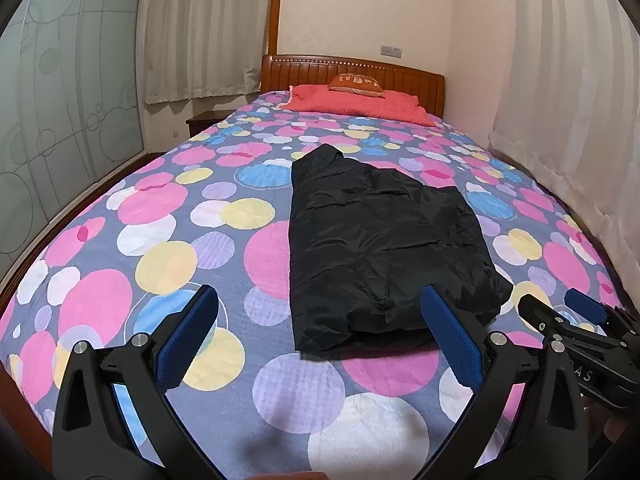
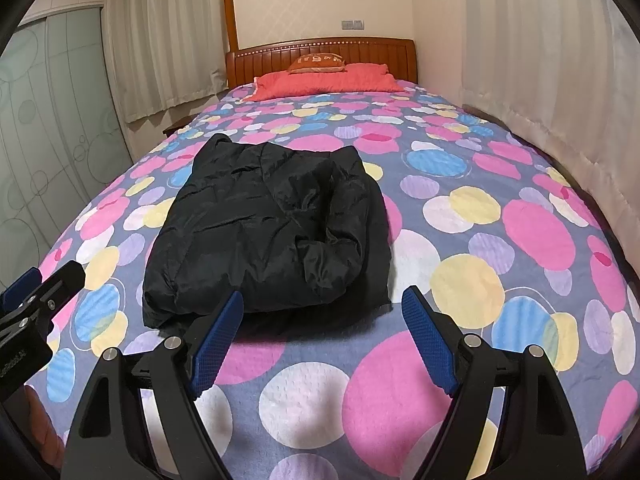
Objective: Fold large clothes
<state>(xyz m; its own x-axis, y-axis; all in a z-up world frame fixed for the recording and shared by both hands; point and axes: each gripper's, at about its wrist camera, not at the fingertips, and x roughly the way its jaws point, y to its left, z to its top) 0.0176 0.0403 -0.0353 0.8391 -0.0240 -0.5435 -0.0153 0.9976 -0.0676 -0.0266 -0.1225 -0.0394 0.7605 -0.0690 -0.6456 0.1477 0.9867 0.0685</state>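
Note:
A black puffy jacket [image 1: 376, 236] lies folded into a long bundle on the bed's dotted cover [image 1: 160, 216]; it also shows in the right wrist view [image 2: 268, 228]. My left gripper [image 1: 320, 308] is open and empty, hovering just short of the jacket's near edge. My right gripper [image 2: 322, 310] is open and empty, also just short of the near edge. The right gripper shows at the right of the left wrist view [image 1: 560, 312]. The left gripper shows at the left edge of the right wrist view [image 2: 36, 284].
A red pillow [image 1: 356, 104] with a small orange cushion [image 1: 356, 80] lies at the wooden headboard [image 1: 416, 76]. White curtains [image 1: 568, 92] hang along the right side. A glass wardrobe [image 1: 60, 100] stands at the left, a nightstand [image 1: 204, 120] beside the bed.

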